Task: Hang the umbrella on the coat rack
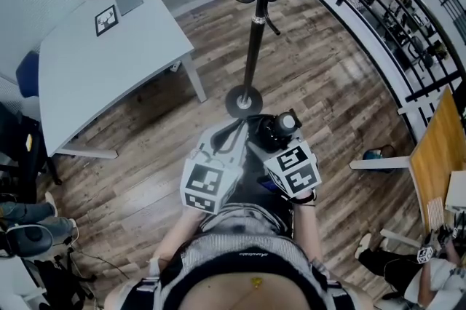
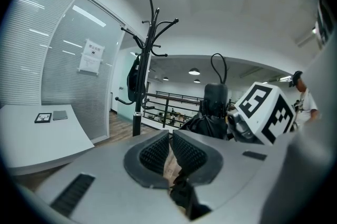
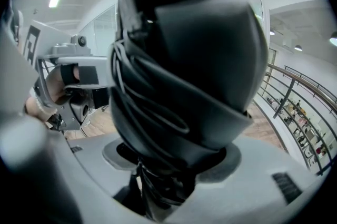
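Two risks are showing from here. The right hand-held gripper (image 3: pixel 168 165) is clamping the folded black umbrella (image 3: pixel 184 75) low on its bundle, so the bulk is standing above the jaws. If the grip is biting cloth and not the shaft, the umbrella is likely to tip or slide as it is being lifted. The second risk is at the coat rack (image 1: pixel 255 32). Its hooks (image 2: pixel 166 23) are curving outward and a dark bag (image 2: pixel 134 78) is occupying one side, so the thin loop cord (image 2: pixel 217 66) is apt to miss or snag.

The left hand-held gripper (image 2: pixel 169 146) is sitting just beside the right one, its jaws nearly together. A dark fold of the umbrella (image 2: pixel 215 107) is lying low between them, seemingly pinched. If it is pulling while the right hand-held gripper (image 1: pixel 266 137) is rising, the cloth could drag.

The umbrella (image 1: pixel 273 128) is standing upright in the right jaws, just right of the left hand-held gripper (image 1: pixel 233 132). The rack is standing well apart, straight ahead of both.
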Tool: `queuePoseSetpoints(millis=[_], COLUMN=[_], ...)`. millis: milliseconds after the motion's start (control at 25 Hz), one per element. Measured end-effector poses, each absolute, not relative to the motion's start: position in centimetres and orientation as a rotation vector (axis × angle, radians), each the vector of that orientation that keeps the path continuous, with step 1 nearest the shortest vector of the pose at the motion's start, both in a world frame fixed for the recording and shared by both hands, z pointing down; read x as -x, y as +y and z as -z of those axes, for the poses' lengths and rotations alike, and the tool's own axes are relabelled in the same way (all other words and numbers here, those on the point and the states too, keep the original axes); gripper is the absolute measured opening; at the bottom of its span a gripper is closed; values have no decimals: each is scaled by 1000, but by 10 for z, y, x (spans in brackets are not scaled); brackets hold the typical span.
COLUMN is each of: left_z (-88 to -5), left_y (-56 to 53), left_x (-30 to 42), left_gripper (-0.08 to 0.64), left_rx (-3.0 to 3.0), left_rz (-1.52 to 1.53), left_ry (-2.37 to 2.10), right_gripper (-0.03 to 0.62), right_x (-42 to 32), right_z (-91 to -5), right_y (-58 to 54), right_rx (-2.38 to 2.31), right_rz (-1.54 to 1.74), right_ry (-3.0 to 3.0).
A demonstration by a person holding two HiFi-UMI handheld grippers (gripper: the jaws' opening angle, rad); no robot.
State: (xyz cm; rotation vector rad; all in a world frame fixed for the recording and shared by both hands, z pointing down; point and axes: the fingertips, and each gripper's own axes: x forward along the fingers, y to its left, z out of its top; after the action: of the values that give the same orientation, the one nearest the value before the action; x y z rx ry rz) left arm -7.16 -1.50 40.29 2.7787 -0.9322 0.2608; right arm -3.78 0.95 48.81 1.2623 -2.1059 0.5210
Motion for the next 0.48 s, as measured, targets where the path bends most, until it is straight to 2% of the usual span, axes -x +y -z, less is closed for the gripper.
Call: queuePoseSetpoints(millis=[480], left_z=[-406], left_y=[-44], left_x=[46], left_gripper=[21], left_rx=[-2775], left_rz=[-267], left_ry=[-911], right_gripper=[282], right_x=[17], right_z=[-496], right_y=[-17], right_rx=[-1252], right_rz=[-558], right_ry=[-2112])
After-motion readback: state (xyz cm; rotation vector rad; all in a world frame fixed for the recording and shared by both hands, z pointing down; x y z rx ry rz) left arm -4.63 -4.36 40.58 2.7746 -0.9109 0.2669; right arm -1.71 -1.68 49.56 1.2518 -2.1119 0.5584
